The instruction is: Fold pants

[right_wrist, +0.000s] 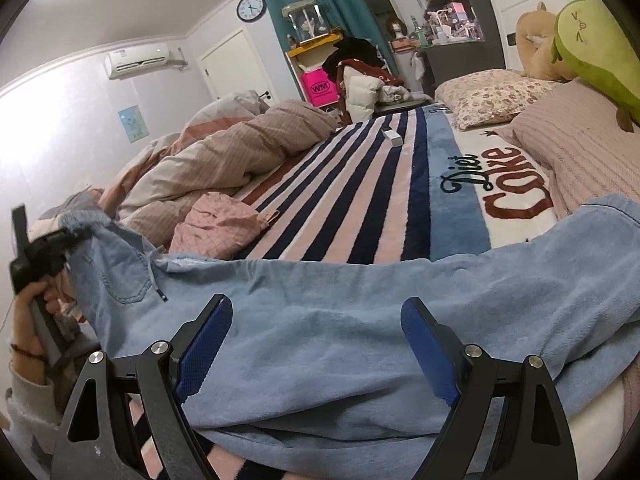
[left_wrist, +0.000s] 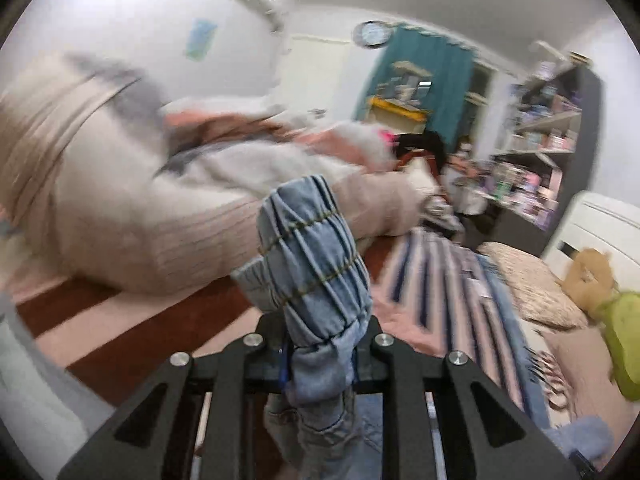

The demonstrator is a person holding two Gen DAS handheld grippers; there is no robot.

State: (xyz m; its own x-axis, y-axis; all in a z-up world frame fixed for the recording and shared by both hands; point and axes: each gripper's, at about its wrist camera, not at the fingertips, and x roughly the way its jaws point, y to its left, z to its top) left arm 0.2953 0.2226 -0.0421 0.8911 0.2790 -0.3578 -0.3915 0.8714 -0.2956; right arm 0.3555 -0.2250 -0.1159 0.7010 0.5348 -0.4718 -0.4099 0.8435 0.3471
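The light-blue pants [right_wrist: 340, 320] lie spread across the near end of the bed [right_wrist: 360, 200], on its striped blanket [right_wrist: 352, 184], waistband to the left and legs running right. The left hand-held gripper [left_wrist: 320, 356] is clamped on the gathered elastic waistband [left_wrist: 308, 248] and lifts it off the bed, while the right hand-held gripper [right_wrist: 316, 344] hovers with fingers spread wide over the mid-leg cloth, holding nothing. This looks like the opening fold — next, probably, the right must close on a leg and both carry the fabric over evenly.

A striped blanket [right_wrist: 360, 184] is spread over the bed, with a rumpled duvet [right_wrist: 224, 148] bunched at its left. An avocado plush [right_wrist: 592, 52] is propped by the floral pillow [right_wrist: 492, 96]; a clock [right_wrist: 251, 7] is hung high.
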